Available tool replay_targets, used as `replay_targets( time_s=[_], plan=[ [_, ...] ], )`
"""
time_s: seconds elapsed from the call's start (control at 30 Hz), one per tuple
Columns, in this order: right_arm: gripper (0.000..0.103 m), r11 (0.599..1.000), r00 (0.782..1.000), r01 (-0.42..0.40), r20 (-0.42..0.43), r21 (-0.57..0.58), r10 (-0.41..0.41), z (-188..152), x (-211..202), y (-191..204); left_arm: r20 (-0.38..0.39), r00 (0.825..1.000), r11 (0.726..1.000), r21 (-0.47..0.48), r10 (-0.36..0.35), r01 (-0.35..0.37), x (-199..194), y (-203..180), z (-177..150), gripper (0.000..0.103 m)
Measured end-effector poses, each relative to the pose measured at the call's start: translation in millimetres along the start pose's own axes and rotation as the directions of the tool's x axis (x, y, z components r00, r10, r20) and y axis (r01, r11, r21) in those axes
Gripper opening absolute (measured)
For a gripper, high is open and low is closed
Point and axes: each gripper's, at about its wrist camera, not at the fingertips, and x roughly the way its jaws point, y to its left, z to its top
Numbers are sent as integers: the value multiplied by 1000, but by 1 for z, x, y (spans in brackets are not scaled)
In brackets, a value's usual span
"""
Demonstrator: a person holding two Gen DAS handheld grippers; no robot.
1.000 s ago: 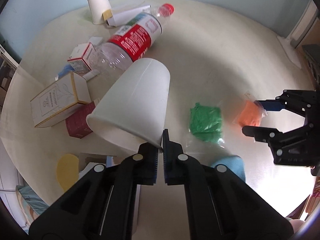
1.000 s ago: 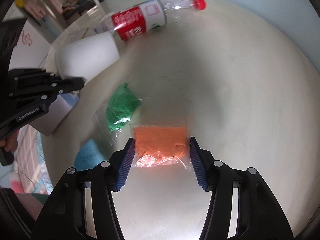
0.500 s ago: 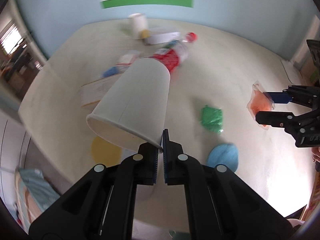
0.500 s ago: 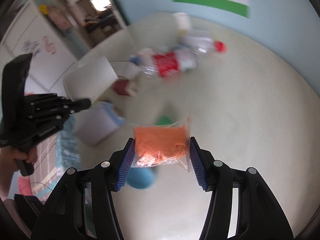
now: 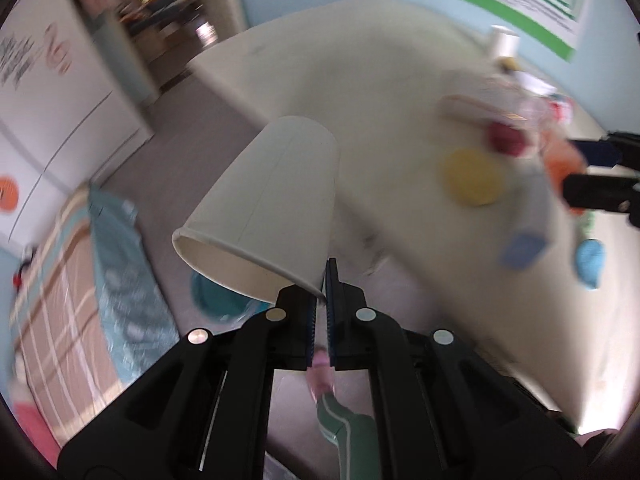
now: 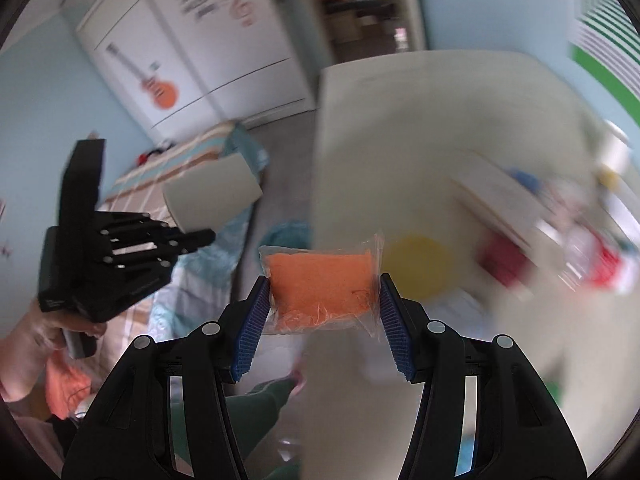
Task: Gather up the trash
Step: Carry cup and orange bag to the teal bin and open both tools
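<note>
Carry step, I judge: left gripper [image 5: 322, 308] jaws clamped on paper cup [image 5: 268, 204] rim, right gripper [image 6: 320, 312] jaws clamped on orange packet [image 6: 322, 288], both past tabletop [image 5: 360, 92] edge. Next: find bin (none visible), release over it.

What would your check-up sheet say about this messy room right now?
Surface: pale table, blurred.
Job's things: paper cup pinched by its rim; orange bag clamped between blue pads.
Clutter: yellow disc, red box, second cup, blue scraps; a teal shape on the floor by the table, too blurred to name.
Grippers: left gripper shut on the cup; right gripper shut on the bag.
Cables: nothing seen.
Surroundings: white wardrobe with guitar sticker, striped bedding, open doorway, green-edged poster.
</note>
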Motion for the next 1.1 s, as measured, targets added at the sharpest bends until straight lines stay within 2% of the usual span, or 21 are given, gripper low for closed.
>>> replay_targets(
  time_s=[0.17,0.3,0.43,0.5,0.57,0.7,0.83,0.9,1.03,1.1],
  plan=[
    [55,996,995,-73,-68,-47,70,64,90,57,-84,995,997,-57,46,-51,39,97,-11,3],
    [55,993,985,-97,-149,-72,86,109,173,88,-141,989,995,-79,44,-56,75,163,-12,3],
    [55,988,969,-146,-211,-50,132,148,244,109,-199,980,987,-160,-23,-9,114,226,-17,3],
    [55,986,957,-163,-250,-40,148,167,286,118,-209,972,978,-201,-106,64,139,255,-19,3],
    [55,983,944,-182,-286,-36,164,177,316,126,-242,962,974,-217,-124,70,166,278,-23,3],
    [55,976,916,-216,-347,-9,200,188,364,139,-303,936,959,-268,-176,94,211,307,-30,3],
    [55,969,890,-245,-390,26,235,196,414,146,-319,922,947,-295,-220,124,243,322,-32,3],
    [55,971,885,-234,-405,43,231,196,442,145,-339,912,942,-314,-229,120,260,330,-34,3],
    [56,977,865,-197,-454,82,212,188,477,141,-348,908,933,-342,-235,110,272,343,-38,3],
    [57,982,850,-182,-494,53,184,180,491,146,-354,908,934,-343,-227,100,273,345,-41,3]
  ],
)
